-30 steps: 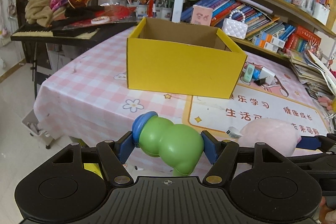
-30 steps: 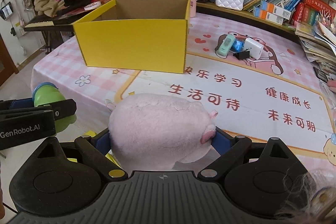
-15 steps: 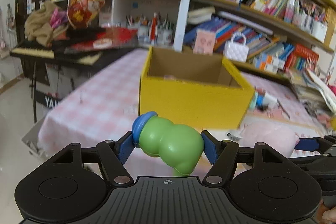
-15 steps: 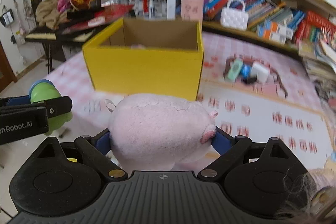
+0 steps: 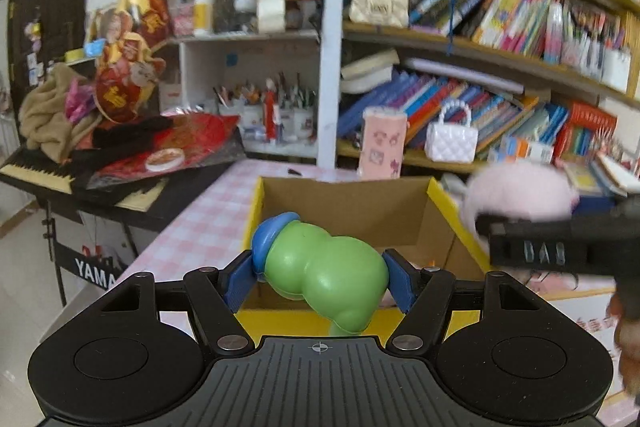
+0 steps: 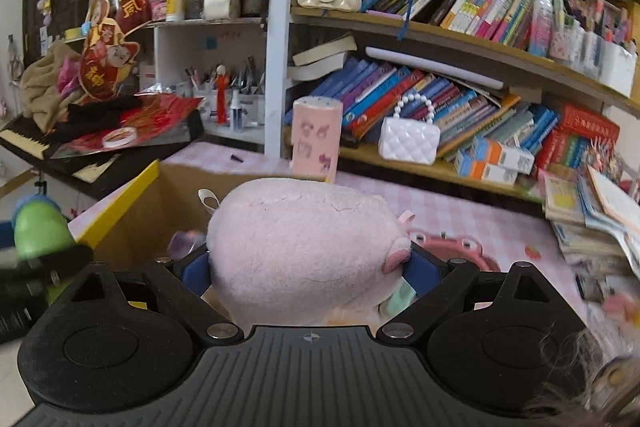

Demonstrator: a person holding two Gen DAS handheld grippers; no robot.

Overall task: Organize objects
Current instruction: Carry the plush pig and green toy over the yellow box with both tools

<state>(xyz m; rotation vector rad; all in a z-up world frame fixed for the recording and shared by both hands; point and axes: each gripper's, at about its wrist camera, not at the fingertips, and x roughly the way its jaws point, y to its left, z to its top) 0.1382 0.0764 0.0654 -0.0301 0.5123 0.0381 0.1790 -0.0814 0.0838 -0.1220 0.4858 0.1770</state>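
Observation:
My left gripper (image 5: 320,277) is shut on a green gourd-shaped toy (image 5: 324,273) with a blue cap, held just above the near rim of the open yellow cardboard box (image 5: 440,199). My right gripper (image 6: 310,267) is shut on a pink plush pig (image 6: 304,239), hovering over the box's right side; the box's yellow rim (image 6: 120,205) shows at left. In the left wrist view the plush pig (image 5: 520,189) and the right gripper's black finger sit at the right. The green toy (image 6: 40,231) appears at the left edge of the right wrist view. Small items lie on the box floor, partly hidden.
The box stands on a pink checked table (image 5: 200,227). Behind it are a pink case (image 6: 316,139), a white quilted purse (image 6: 408,139) and packed bookshelves (image 6: 480,27). A keyboard piled with red papers (image 5: 120,163) stands at the left. Stacked books (image 6: 592,219) lie at the right.
Both grippers rose and moved forward from in front of the box to above it, still gripping their toys. The box's inside has come into view below them.

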